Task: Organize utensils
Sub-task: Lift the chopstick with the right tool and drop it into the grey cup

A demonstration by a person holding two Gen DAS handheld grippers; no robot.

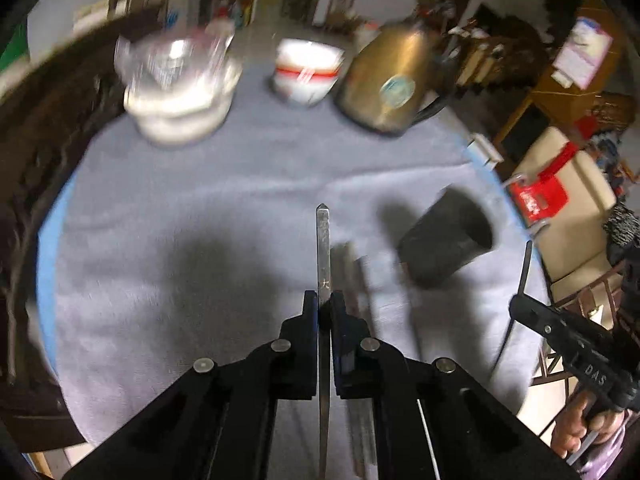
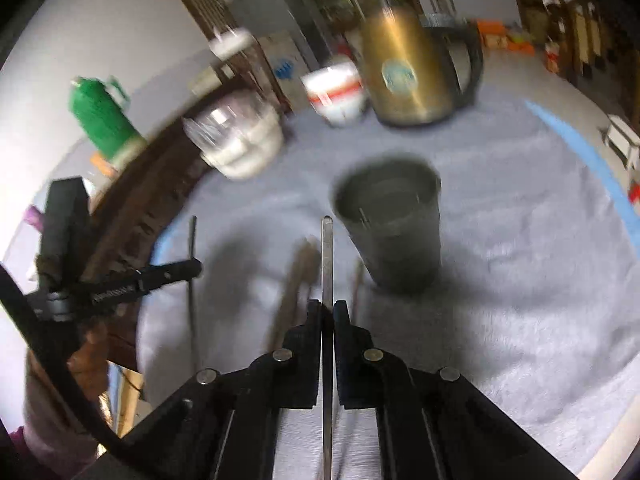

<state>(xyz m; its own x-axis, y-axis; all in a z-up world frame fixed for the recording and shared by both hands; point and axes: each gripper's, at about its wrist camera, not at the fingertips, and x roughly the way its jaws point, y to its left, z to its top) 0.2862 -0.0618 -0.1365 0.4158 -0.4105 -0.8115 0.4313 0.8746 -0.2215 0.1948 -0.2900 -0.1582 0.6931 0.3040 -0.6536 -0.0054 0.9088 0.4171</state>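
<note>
Your left gripper (image 1: pixel 324 300) is clamped on a metal chopstick (image 1: pixel 323 248); your right gripper (image 2: pixel 327 307) pinches another chopstick (image 2: pixel 327 252). More chopsticks (image 2: pixel 294 280) lie blurred on the grey cloth (image 2: pixel 520 280) below. The dark cup (image 2: pixel 394 232) stands just ahead, with a kettle (image 2: pixel 408 68), bowl (image 2: pixel 338 92) and jar (image 2: pixel 236 140) beyond.

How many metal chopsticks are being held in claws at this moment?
2: one chopstick clamped in the left claw, a second chopstick in the right claw. Blurred sticks lie on the cloth; their count is unclear.
</note>
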